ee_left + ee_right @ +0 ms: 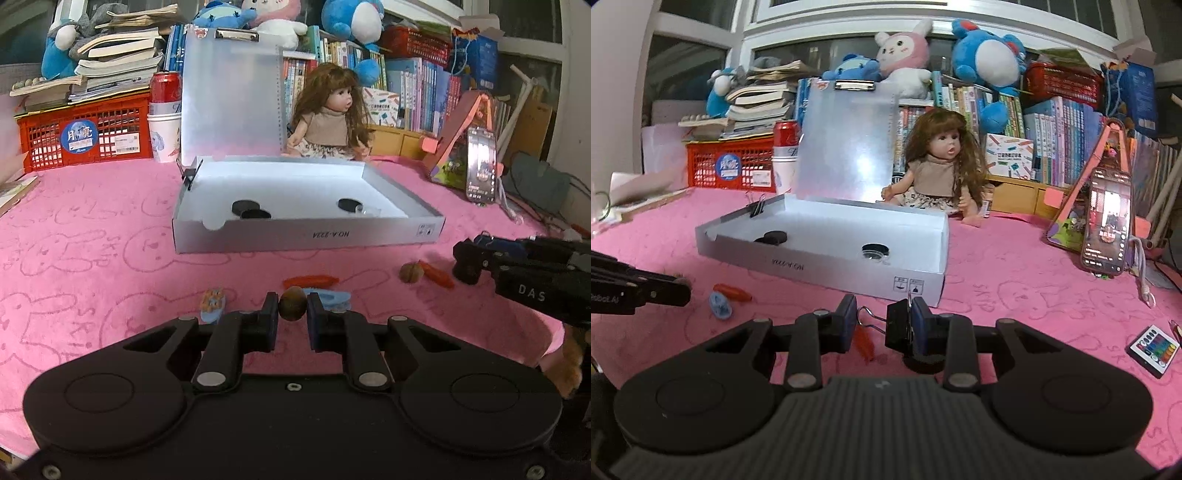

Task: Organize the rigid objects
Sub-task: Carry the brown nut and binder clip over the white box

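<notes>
The left gripper (292, 308) is clenched on a brown nut (292, 304), pinched between its two pads just above the pink cloth (92, 258), in front of the white box (306, 230). The right gripper (882, 319) grasps a black binder clip (897, 325): the clip's body lies against the right-hand pad and its wire handles reach to the left-hand one.

The box stands open on the cloth, its lid (231, 96) raised at the back. Inside it lie black round pieces (251, 209) and a clear piece (364, 211). A second clip (188, 177) is fastened to the box's left wall.

Between the box and the grippers, a second nut (409, 272), two orange carrot-like pieces (310, 280) and two blue pieces (212, 304) lie on the cloth. A doll (332, 118) sits behind the box, and a phone (480, 164) leans to the box's right.
</notes>
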The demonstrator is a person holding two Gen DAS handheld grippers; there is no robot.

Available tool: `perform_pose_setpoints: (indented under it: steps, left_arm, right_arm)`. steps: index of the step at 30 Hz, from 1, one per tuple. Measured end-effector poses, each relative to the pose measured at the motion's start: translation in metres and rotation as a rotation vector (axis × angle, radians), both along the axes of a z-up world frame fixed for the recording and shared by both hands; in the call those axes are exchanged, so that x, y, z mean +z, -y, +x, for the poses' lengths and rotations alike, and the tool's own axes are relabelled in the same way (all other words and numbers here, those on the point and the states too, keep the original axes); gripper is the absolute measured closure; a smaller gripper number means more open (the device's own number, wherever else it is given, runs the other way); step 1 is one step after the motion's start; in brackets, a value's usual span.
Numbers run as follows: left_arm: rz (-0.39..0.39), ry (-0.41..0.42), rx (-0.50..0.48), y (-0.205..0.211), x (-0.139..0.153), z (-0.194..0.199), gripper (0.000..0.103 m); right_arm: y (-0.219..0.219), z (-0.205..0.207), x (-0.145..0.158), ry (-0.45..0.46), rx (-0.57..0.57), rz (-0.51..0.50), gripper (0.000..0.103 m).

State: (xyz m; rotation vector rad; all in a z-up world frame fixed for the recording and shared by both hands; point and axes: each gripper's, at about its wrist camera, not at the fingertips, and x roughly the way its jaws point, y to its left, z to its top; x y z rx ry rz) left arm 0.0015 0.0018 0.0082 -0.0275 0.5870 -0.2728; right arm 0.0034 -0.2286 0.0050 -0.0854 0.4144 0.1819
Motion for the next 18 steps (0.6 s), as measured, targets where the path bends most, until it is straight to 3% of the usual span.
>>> perform_pose_setpoints:
  steps: [18]
  left_arm:
    - [-0.034, 0.015, 0.048, -0.002, 0.039, 0.051, 0.088]
  right_arm:
    - [0.03, 0.043, 0.029, -0.075, -0.078, 0.247, 0.066]
